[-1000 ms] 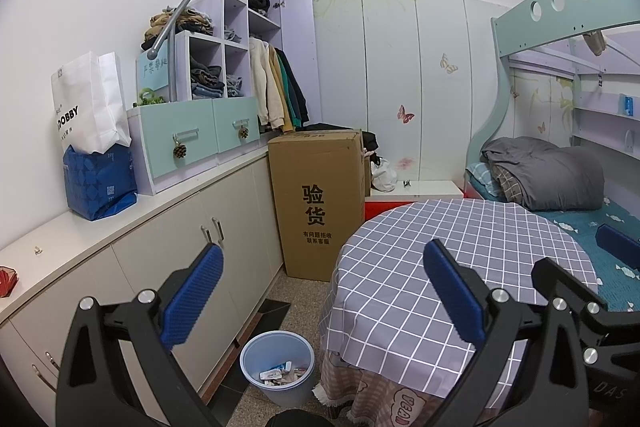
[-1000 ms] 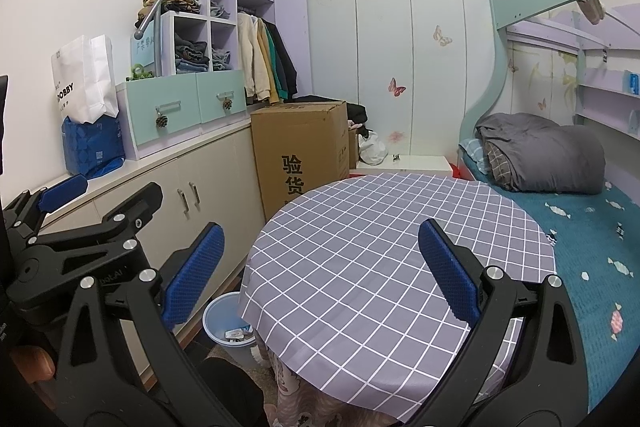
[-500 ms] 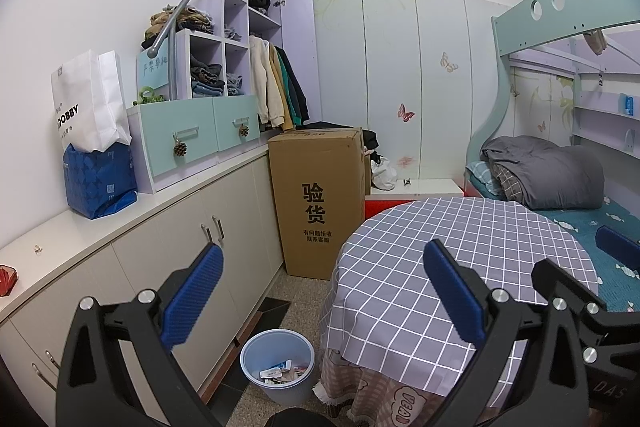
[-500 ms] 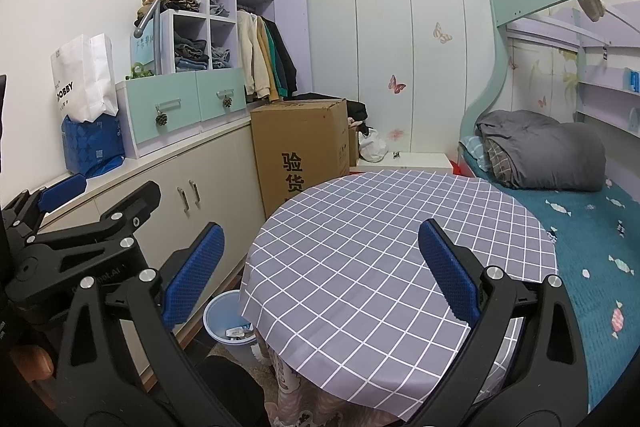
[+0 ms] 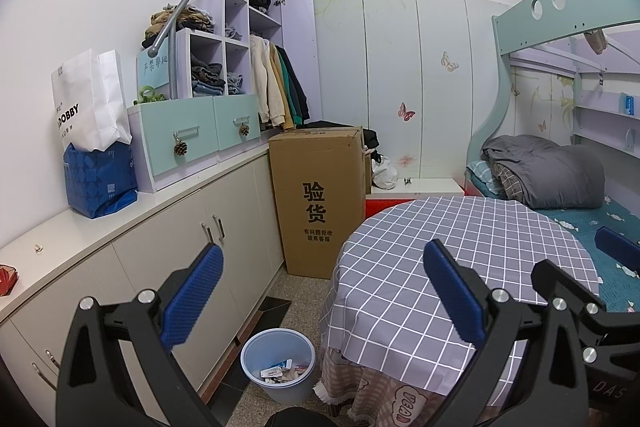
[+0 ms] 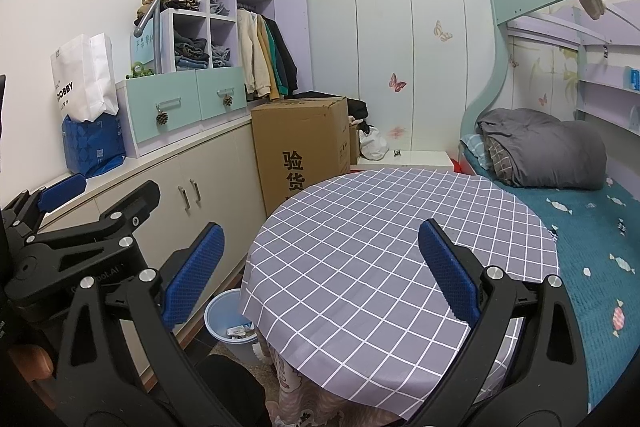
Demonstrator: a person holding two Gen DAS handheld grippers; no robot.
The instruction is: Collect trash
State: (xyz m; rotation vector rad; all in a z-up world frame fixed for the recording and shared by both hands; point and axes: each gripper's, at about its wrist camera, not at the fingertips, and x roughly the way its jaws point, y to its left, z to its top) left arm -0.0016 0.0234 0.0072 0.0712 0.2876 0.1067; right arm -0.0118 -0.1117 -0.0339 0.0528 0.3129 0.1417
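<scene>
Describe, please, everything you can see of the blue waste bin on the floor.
The waste bin is a small round pail of pale blue plastic, by its look, open-topped with no lid in view. It stands upright on the speckled floor between the cream cabinets and the round table, close under the hanging edge of the checked tablecloth. Inside lie a few scraps, among them small wrappers or cartons; it is far from full. In the right wrist view the cloth hides part of it. Neither gripper touches it.
</scene>
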